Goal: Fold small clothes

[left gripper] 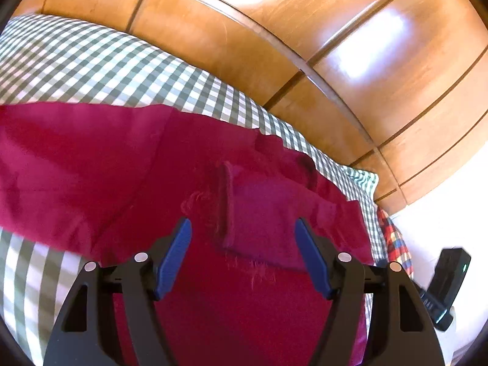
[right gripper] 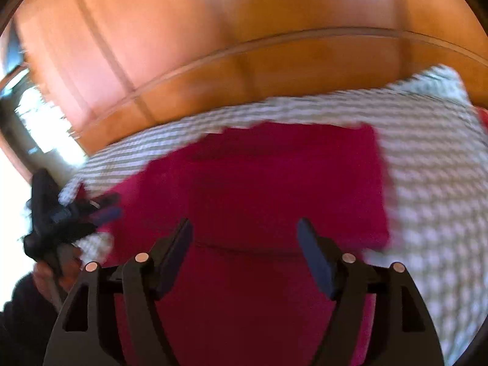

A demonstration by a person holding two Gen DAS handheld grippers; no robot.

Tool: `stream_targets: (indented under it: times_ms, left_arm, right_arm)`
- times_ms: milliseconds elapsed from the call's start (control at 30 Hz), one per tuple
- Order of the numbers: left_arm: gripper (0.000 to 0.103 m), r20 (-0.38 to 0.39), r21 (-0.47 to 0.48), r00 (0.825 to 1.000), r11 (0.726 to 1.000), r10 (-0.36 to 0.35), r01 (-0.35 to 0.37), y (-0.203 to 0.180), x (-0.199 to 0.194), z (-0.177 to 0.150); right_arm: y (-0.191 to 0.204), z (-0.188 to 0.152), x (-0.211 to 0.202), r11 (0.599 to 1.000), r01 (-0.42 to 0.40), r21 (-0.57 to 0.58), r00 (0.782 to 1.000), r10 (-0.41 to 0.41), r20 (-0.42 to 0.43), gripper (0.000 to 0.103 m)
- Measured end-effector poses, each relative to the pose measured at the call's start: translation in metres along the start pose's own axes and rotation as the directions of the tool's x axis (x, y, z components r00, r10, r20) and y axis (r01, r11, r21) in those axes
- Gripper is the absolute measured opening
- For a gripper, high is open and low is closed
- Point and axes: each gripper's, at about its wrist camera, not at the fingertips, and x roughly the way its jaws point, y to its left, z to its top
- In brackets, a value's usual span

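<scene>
A dark red garment [left gripper: 128, 158] lies spread on a green-and-white checked sheet [left gripper: 91, 61]. It has a sewn pocket patch [left gripper: 259, 213] with frayed threads at its lower edge. My left gripper [left gripper: 243, 228] is open just above the pocket, holding nothing. In the blurred right wrist view the same red garment [right gripper: 274, 183] lies on the checked sheet [right gripper: 427, 167]. My right gripper [right gripper: 245, 228] is open above it and empty. The left gripper also shows in the right wrist view [right gripper: 103, 210], at the garment's left edge.
A polished wooden panelled wall or wardrobe [left gripper: 305, 45] runs behind the bed. A red, blue and yellow plaid cloth [left gripper: 393, 241] lies at the sheet's right edge. Part of the other black gripper [left gripper: 448, 283] shows at the far right. A bright window [right gripper: 36, 122] is at the left.
</scene>
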Motion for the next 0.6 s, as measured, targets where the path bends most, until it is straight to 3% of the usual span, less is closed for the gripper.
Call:
stream_targets:
  times_ms: [100,200,267,333,400,467,533,600]
  left_arm:
    - [0.068,-0.011,0.037,1.0,0.999,0.021,-0.021,-0.006,0.014,0.007]
    - [0.051,-0.058,0.078,0.996,0.995,0.065,-0.061,-0.013,0.04,0.014]
    - [0.031,-0.102,0.107,0.99,0.991,0.092,-0.081,-0.017,0.054,0.012]
    - [0.003,-0.108,0.146,0.986,0.983,0.128,-0.112,-0.023,0.061,0.012]
    - [0.002,-0.057,0.158,0.991,0.982,0.118,-0.108,-0.032,0.055,0.02]
    - [0.002,0.024,0.132,0.998,0.99,0.055,-0.057,-0.042,0.033,0.037]
    - [0.002,0.116,0.106,0.993,0.994,-0.007,-0.005,-0.046,0.005,0.054]
    - [0.002,0.178,0.103,0.984,0.995,-0.021,0.002,-0.047,-0.017,0.061]
  right_arm:
    - [-0.047,-0.016,-0.011,0.99,0.101,0.094,0.995,-0.101,-0.015,0.073]
    - [-0.074,-0.021,-0.01,0.976,0.142,0.167,0.99,-0.139,-0.033,0.073]
    - [-0.08,-0.021,-0.007,0.971,0.134,0.196,0.991,-0.131,-0.032,0.073]
    - [-0.077,-0.017,0.004,0.969,0.118,0.216,0.993,-0.115,-0.027,0.073]
    - [-0.07,-0.008,0.014,0.969,0.121,0.217,0.993,-0.119,-0.022,0.073]
    - [-0.064,0.003,0.024,0.965,0.123,0.233,0.992,-0.126,-0.004,0.073]
    - [-0.063,0.013,0.026,0.953,0.118,0.279,0.991,-0.131,0.028,0.073]
    - [-0.063,0.018,0.026,0.947,0.106,0.303,0.99,-0.129,0.059,0.078]
